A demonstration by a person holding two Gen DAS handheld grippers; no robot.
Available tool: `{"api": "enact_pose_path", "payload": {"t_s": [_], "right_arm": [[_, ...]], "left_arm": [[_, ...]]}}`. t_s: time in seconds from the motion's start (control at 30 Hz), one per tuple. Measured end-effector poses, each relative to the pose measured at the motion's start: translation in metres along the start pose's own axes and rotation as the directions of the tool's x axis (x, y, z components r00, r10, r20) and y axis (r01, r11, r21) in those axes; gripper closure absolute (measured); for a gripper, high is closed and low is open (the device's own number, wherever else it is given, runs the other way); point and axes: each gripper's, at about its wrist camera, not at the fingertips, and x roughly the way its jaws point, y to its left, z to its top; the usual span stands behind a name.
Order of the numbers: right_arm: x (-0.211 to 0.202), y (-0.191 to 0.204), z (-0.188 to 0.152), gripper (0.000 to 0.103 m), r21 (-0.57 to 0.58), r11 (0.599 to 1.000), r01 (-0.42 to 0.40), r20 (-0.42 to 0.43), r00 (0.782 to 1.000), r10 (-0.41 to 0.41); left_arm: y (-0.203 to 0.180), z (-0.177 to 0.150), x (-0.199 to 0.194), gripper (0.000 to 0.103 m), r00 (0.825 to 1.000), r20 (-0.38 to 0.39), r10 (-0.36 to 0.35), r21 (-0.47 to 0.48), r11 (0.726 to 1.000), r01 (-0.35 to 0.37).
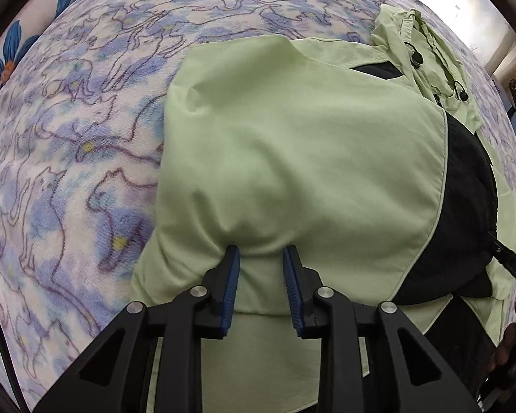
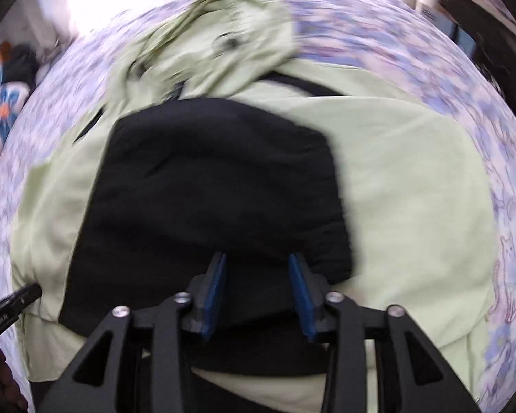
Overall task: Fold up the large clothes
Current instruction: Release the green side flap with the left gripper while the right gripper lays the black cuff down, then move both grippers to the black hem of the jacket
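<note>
Pale-green hooded jacket with black lining (image 1: pixel 292 144) lies on the cat-print fleece blanket (image 1: pixel 68 144), hood at twelve o'clock. Left gripper (image 1: pixel 261 258) pinches a bunched green fold; right gripper (image 2: pixel 258 265), jaws part-spread, straddles black lining, grip uncertain. Step: folding panels inward; next, lay and smooth them.

Jacket (image 1: pixel 292 144) is lying spread on the blanket (image 1: pixel 68 158), hood (image 2: pixel 223 38) at its far end. Folded flap is lying across the lining (image 2: pixel 216 179), which is lying exposed toward the right. Pillow (image 1: pixel 20 38) is sitting at the blanket's far left.
</note>
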Motion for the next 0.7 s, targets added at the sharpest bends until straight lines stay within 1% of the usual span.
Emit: {"api": "enact_pose_path", "payload": {"t_s": [0.03, 0.1, 0.17, 0.23, 0.37, 0.43, 0.57, 0.7], "right_arm": [[-0.002, -0.009, 0.001, 0.076, 0.017, 0.999, -0.03, -0.006, 1.0, 0.03], [-0.007, -0.011, 0.001, 0.075, 0.009, 0.999, -0.039, -0.016, 0.999, 0.039], [-0.012, -0.004, -0.001, 0.073, -0.026, 1.0, -0.018, -0.03, 0.999, 0.017], [-0.017, 0.001, -0.004, 0.072, -0.037, 0.999, 0.001, -0.036, 0.999, -0.002], [-0.027, -0.003, -0.01, 0.071, 0.036, 0.999, -0.033, -0.082, 0.996, 0.036], [-0.034, -0.004, -0.012, 0.071, 0.058, 0.997, -0.041, -0.094, 0.994, 0.046], [-0.059, -0.003, -0.019, 0.071, 0.05, 0.998, -0.037, -0.097, 0.994, 0.042], [-0.086, -0.009, -0.024, 0.071, 0.067, 0.997, -0.045, -0.105, 0.993, 0.052]], "left_arm": [[0.001, 0.0, 0.0, 0.077, 1.0, -0.009, -0.004, -0.002, 1.0, 0.004], [0.002, 0.003, 0.0, 0.077, 1.0, -0.019, 0.0, -0.009, 1.0, 0.0], [0.0, 0.003, 0.0, 0.077, 1.0, -0.026, 0.011, -0.013, 1.0, -0.011], [-0.004, 0.004, -0.001, 0.076, 0.999, -0.035, 0.024, -0.022, 0.999, -0.025], [-0.006, 0.004, -0.014, 0.075, 0.998, -0.048, 0.037, -0.031, 0.999, -0.039], [-0.006, 0.001, -0.026, 0.074, 0.999, -0.042, 0.034, -0.029, 0.999, -0.036], [-0.008, -0.009, -0.053, 0.066, 0.999, -0.032, 0.037, -0.015, 0.999, -0.037], [-0.007, -0.023, -0.082, 0.066, 0.999, -0.021, 0.043, -0.005, 0.999, -0.043]]}}
